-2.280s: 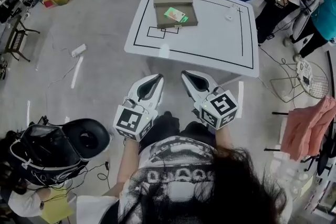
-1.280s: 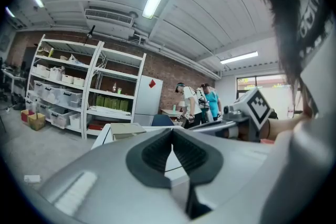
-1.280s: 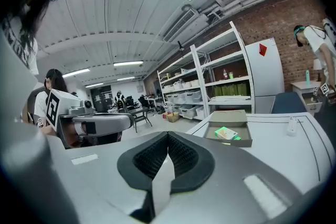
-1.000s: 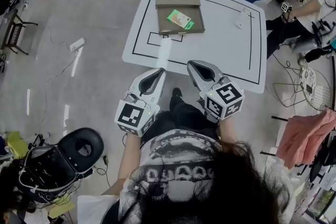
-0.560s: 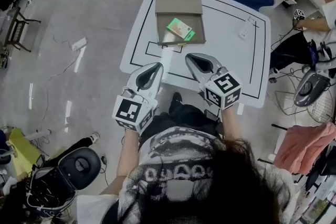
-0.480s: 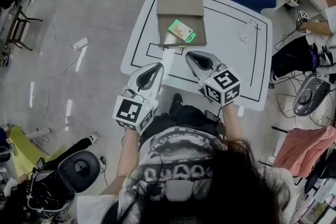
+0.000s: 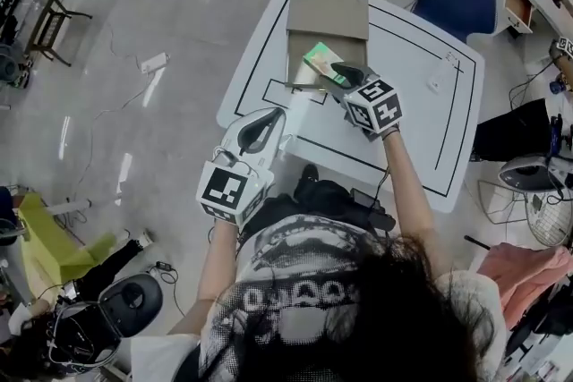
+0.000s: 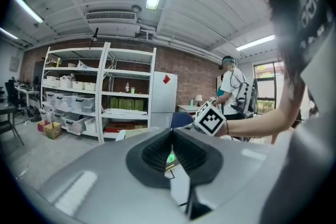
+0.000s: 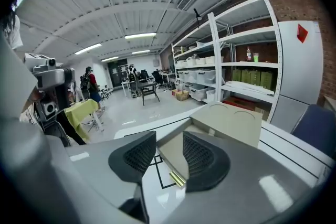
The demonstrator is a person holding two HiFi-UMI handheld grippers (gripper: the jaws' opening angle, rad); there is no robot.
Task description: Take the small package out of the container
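Note:
An open tan box (image 7: 327, 38) lies on the white table (image 7: 403, 130), its lid folded back. A small green package (image 7: 319, 60) lies in its tray. My right gripper (image 7: 344, 72) reaches over the tray's near right part, right beside the package. Its jaws are opening with nothing between them. In the right gripper view the gripper (image 9: 168, 150) looks along the box (image 9: 231, 120), and the package is hidden there. My left gripper (image 7: 266, 118) hangs shut and empty at the table's near edge, left of the box. In its own view the left gripper (image 8: 172, 140) has its pads together.
A small white object (image 7: 436, 83) lies on the table's right side. A blue chair (image 7: 455, 3) stands behind the table. Cables and a power strip (image 7: 154, 63) lie on the floor at left. Shelves (image 9: 236, 71) line the far wall.
My right gripper has gone forward from the table's near edge out over the open box, and its jaws have parted. The left gripper has stayed back by the near edge.

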